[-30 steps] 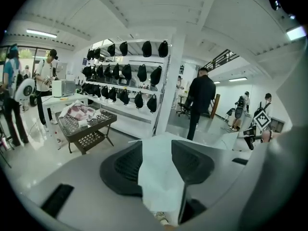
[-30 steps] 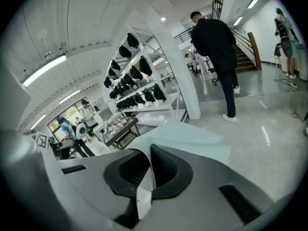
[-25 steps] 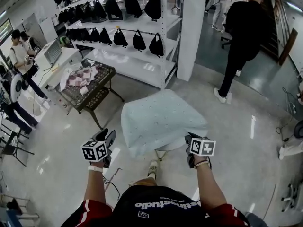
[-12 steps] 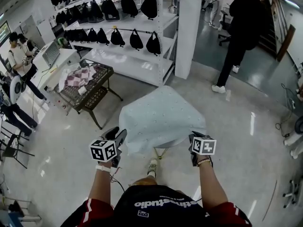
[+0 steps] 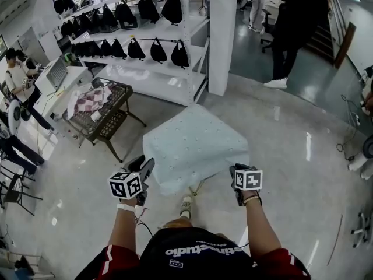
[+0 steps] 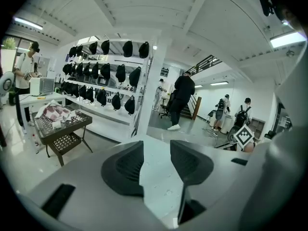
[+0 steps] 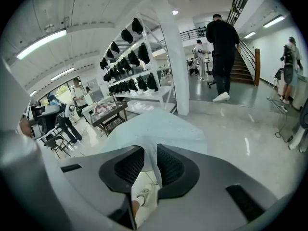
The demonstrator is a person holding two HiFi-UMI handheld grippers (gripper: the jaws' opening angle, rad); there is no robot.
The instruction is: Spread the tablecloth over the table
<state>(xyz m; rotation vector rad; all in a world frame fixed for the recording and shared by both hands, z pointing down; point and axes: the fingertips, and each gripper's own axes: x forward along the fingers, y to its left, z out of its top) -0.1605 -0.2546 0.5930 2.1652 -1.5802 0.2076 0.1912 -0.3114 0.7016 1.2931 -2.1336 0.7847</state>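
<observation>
Polished pale floor of a workshop lined with racks of black bags surrounds the pale blue dotted tablecloth. It lies draped over a small table, of which only a thin leg shows under the near hem.

The right gripper sits at the cloth's near corner on its own side. Its jaws are opening, and the hem hangs loose in the gap with neither pad pinching it. The left gripper is released too, jaws wide apart. The other near corner lies just ahead of its tips and a little to their right, untouched.

The cloth looks nearly laid, so what remains is probably squaring it up. To do that well, draw the right gripper straight back off the hem so the pads do not drag it. Then judge the overhang. If the near edge droops unevenly, pinch each corner lightly and tug outward and level, not downward, lest the whole cloth slide toward the person.
</observation>
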